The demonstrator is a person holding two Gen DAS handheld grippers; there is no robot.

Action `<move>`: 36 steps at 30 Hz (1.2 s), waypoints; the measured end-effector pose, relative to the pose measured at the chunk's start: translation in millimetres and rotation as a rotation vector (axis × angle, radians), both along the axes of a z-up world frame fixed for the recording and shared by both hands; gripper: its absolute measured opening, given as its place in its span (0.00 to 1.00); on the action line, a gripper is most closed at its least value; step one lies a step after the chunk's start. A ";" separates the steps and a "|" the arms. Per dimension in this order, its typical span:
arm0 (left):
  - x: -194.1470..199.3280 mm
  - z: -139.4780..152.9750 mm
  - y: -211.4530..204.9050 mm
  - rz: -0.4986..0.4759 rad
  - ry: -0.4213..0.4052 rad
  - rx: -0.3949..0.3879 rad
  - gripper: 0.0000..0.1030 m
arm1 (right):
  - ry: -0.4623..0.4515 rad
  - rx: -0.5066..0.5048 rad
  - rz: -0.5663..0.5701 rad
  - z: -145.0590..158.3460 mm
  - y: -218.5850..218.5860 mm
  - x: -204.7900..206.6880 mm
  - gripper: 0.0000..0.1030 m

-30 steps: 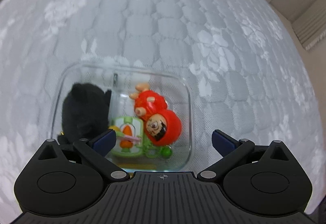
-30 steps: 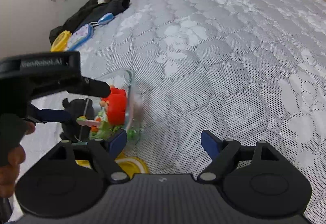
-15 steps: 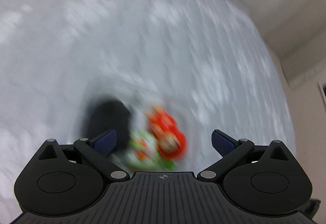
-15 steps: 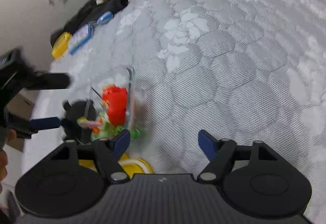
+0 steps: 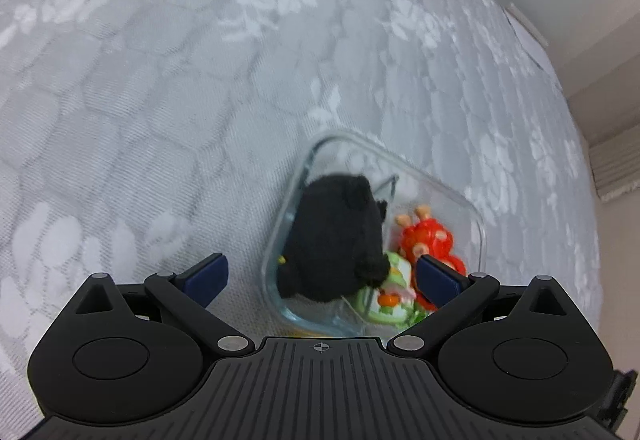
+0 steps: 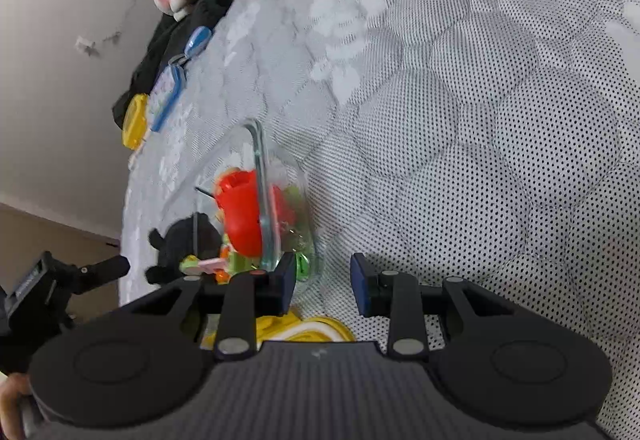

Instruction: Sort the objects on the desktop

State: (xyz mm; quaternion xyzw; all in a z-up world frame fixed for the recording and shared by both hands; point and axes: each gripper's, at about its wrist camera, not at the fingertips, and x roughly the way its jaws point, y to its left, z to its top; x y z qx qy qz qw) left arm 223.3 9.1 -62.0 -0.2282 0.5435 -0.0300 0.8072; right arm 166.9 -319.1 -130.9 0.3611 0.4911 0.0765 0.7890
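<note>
A glass container [image 5: 478, 216] sits on the bed [image 5: 160, 100]; inside, a plush toy [image 5: 336, 236] lies left of 2 figurines [image 5: 424, 240].

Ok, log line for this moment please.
left gripper: open, over glass box | right gripper: closing, nothing between | box holds black plush, red toy

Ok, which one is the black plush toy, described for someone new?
On the grey quilted bedspread sits a clear glass container. The black plush toy fills its left side in the left wrist view, the only dark fuzzy item beside the glossy red figure.
</note>
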 end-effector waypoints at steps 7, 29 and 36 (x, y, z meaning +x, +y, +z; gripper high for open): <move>1.6 -0.4 -14.4 -0.041 -0.002 -0.075 0.99 | -0.021 0.003 -0.014 0.6 -1.9 0.7 0.33; -22.3 17.4 -59.6 -0.167 0.004 0.208 1.00 | 0.012 0.034 -0.072 1.4 -10.4 -8.4 0.36; -12.3 19.3 -77.4 -0.115 -0.085 0.056 1.00 | 0.013 0.015 -0.094 7.0 -16.3 -13.0 0.49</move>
